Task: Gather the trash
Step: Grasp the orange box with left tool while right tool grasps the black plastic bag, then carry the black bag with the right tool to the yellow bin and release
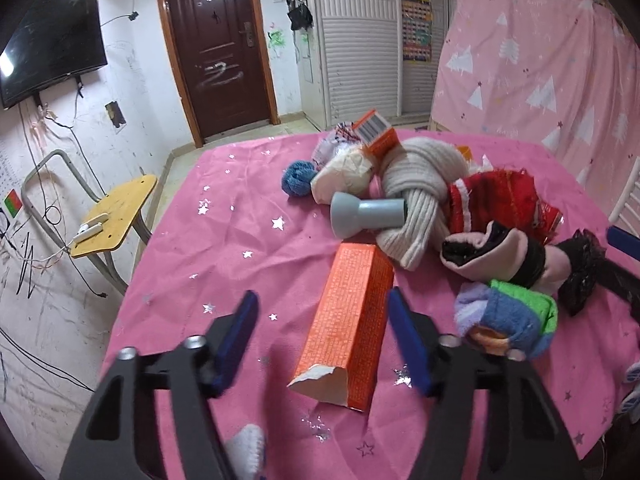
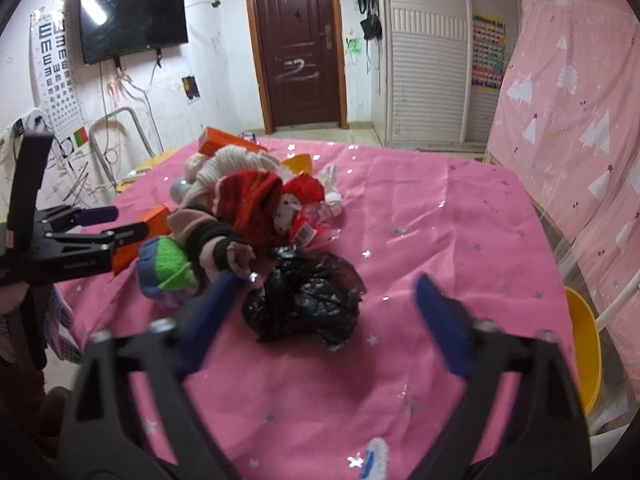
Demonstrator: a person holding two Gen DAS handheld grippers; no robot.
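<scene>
An orange carton (image 1: 348, 320) with a torn near end lies flat on the pink tablecloth (image 1: 240, 248). My left gripper (image 1: 323, 295) straddles it; the right pad is at the carton's edge and the left pad stands well off, so it is open. The right wrist view shows that gripper (image 2: 120, 223) from the side at the same carton (image 2: 158, 216). A crumpled black plastic bag (image 2: 304, 296) lies between the wide-spread fingers of my right gripper (image 2: 326, 279), which is open and clear of it. In the left wrist view the bag (image 1: 584, 276) sits at the right edge.
A heap fills the table's middle: a grey plastic funnel piece (image 1: 368, 214), beige knit (image 1: 420, 184), red cloth and wrapper (image 1: 496, 200), a barcoded orange box (image 1: 376, 132), a blue yarn ball (image 1: 298, 178), rolled socks (image 1: 508, 320). A wooden chair (image 1: 116, 216) stands left, a yellow chair (image 2: 584, 344) right.
</scene>
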